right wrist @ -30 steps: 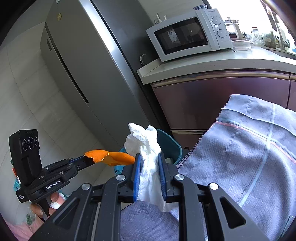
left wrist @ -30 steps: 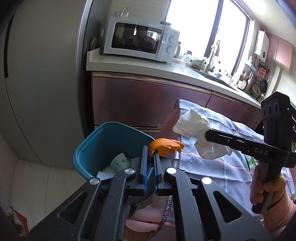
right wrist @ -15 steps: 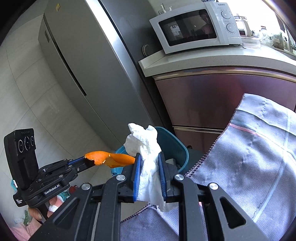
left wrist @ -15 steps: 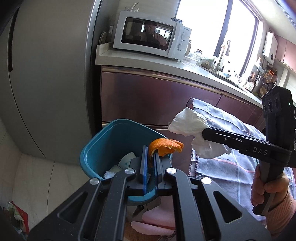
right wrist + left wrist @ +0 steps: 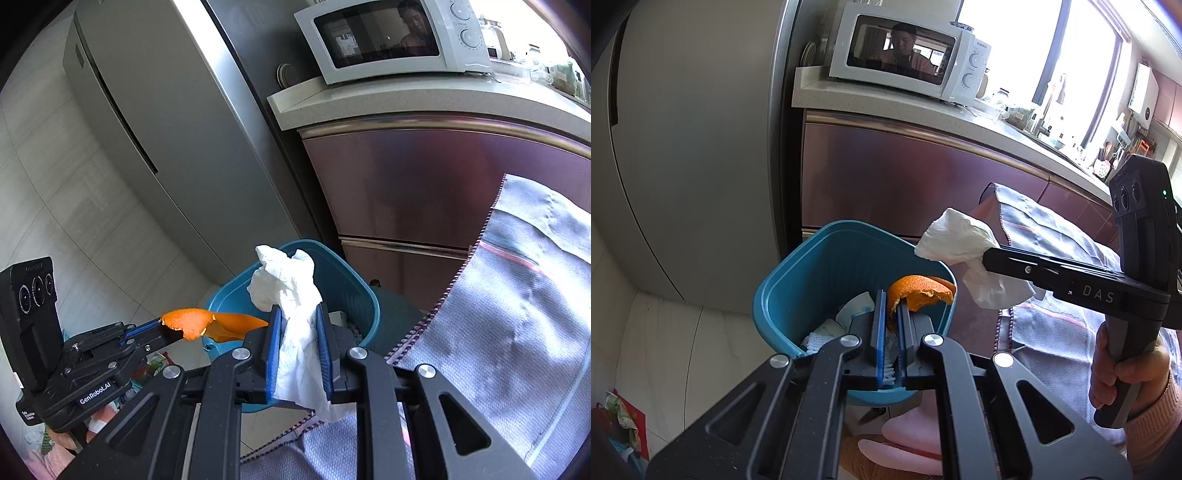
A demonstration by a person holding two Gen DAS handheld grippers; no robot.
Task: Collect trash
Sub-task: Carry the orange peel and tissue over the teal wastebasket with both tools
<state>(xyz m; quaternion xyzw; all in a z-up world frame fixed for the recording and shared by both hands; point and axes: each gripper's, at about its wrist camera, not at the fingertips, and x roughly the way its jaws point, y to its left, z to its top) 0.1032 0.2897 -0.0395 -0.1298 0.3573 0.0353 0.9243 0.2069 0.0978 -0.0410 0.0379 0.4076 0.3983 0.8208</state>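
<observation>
**Both grippers carry trash to the blue bin**

The left gripper has its jaws nearly closed on a piece of orange peel, pinched at one edge so most of the peel sticks out past the tips. It hangs over the open mouth of the blue bin, near the right rim, probably so the peel falls inside when the jaws are let go. The right gripper squeezes a crumpled white tissue in the middle; loose paper bulges above and below the blue pads. The tissue is just beside the bin's rim, not clearly above the opening yet. Some paper waste already lies at the bottom of the bin.

The bin stands on the floor between the grey fridge and a table covered with a striped cloth.

Readable writing: "DAS" on the right gripper's body, "GenRobot.AI" on the left one. The microwave has a small brand word that I cannot read surely.
</observation>
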